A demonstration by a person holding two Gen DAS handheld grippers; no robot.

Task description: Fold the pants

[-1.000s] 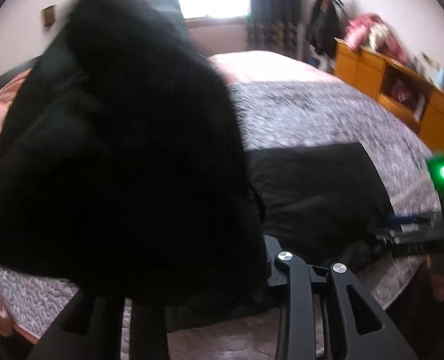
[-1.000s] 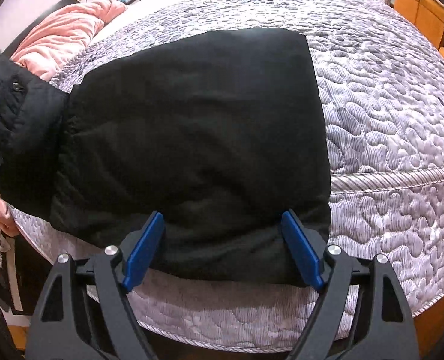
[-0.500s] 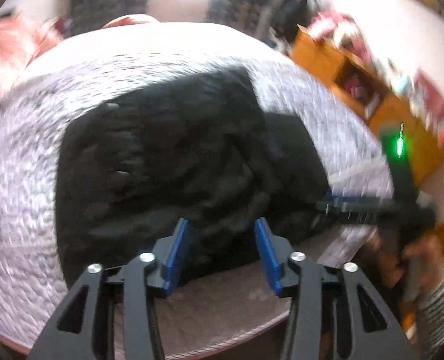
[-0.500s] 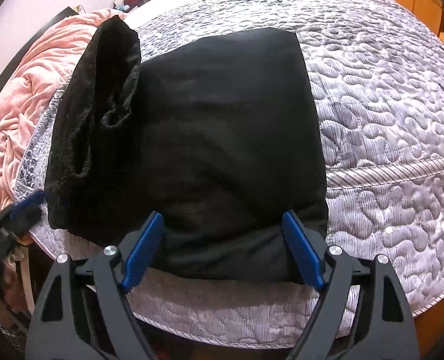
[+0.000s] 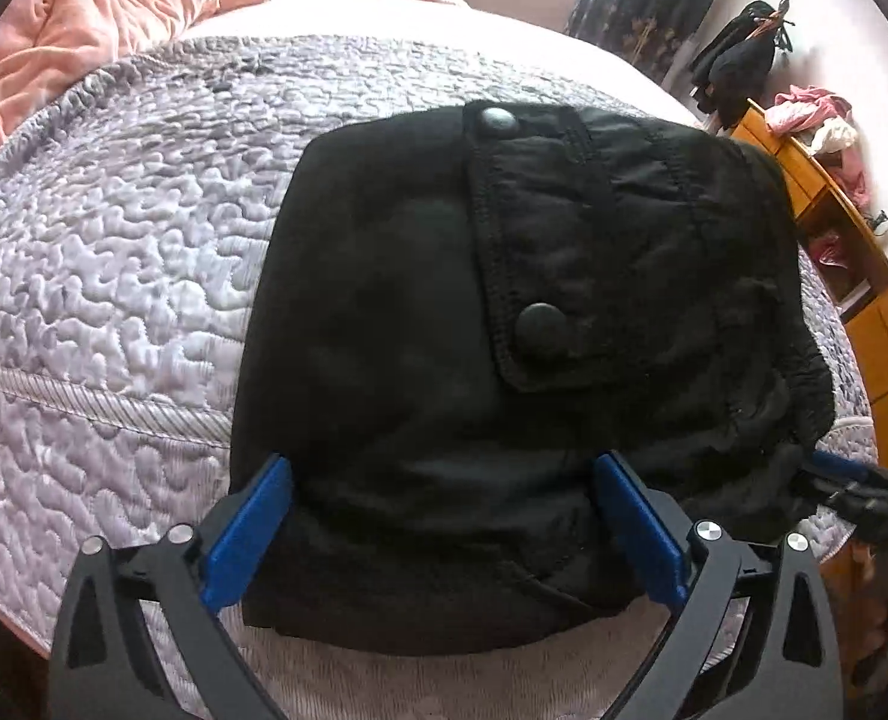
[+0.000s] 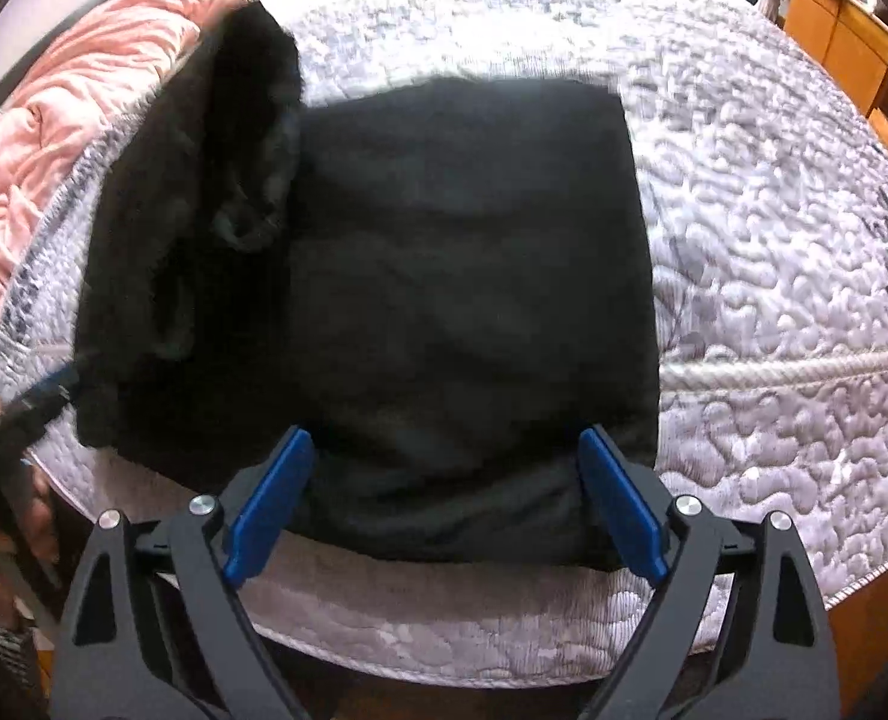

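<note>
Black folded fabric pants (image 5: 504, 360) are seen on a grey quilted mattress (image 5: 114, 276); left gripper (image 5: 444, 531) and right gripper (image 6: 444, 501), at 6 o'clock, are held wide apart, nothing gripped.

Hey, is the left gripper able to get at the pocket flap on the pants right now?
Probably yes. The left gripper is open and sits at the near edge of the pants. The pocket flap lies face up on top, just ahead, with nothing over it. The right gripper is off to the side.
</note>
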